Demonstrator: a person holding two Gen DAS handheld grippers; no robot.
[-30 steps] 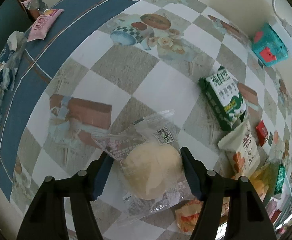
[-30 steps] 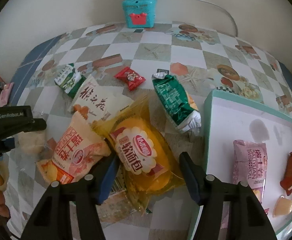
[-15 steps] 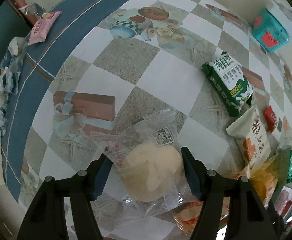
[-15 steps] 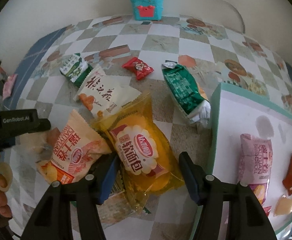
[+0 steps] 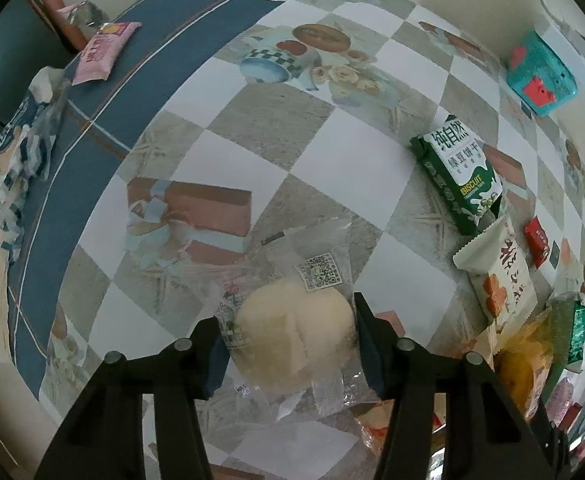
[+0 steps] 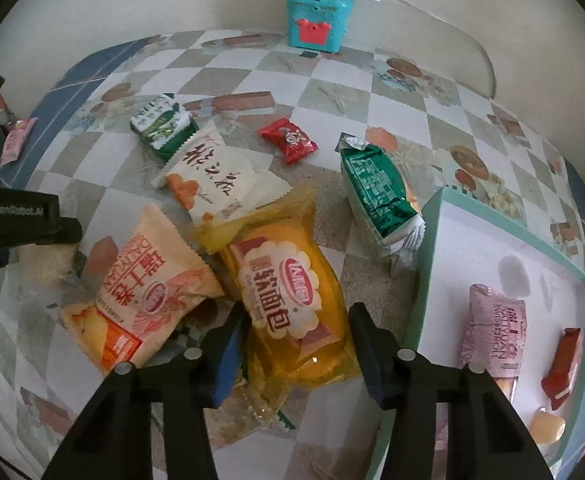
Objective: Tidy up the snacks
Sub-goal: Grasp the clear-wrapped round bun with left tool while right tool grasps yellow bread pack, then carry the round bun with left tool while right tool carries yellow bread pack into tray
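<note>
A pale round bun in a clear wrapper (image 5: 292, 328) lies on the checkered tablecloth. My left gripper (image 5: 286, 312) points straight down over it, jaws closing, with both pads against the wrapper's sides. In the right wrist view the left gripper (image 6: 32, 228) shows at the left edge. A yellow soft-bread packet (image 6: 288, 296) sits in the snack pile between the fingers of my right gripper (image 6: 297, 308). Its jaws are closing too, pads touching the packet's edges. The teal-rimmed white tray (image 6: 432, 240) on the right holds a pink packet (image 6: 496, 332), a red packet (image 6: 562, 364) and a yellowish candy (image 6: 548, 430).
Around the yellow packet lie an orange packet (image 6: 148, 292), a white packet (image 6: 220, 178), a green-white biscuit packet (image 6: 162, 126), a red candy (image 6: 288, 140) and a green packet (image 6: 376, 196). A teal box (image 6: 318, 20) stands by the wall. A pink packet (image 5: 102, 52) lies at the table's far edge.
Both grippers' jaws have narrowed onto their packets: the left on the bun, the right on the yellow bread. Neither hand has shifted much.
</note>
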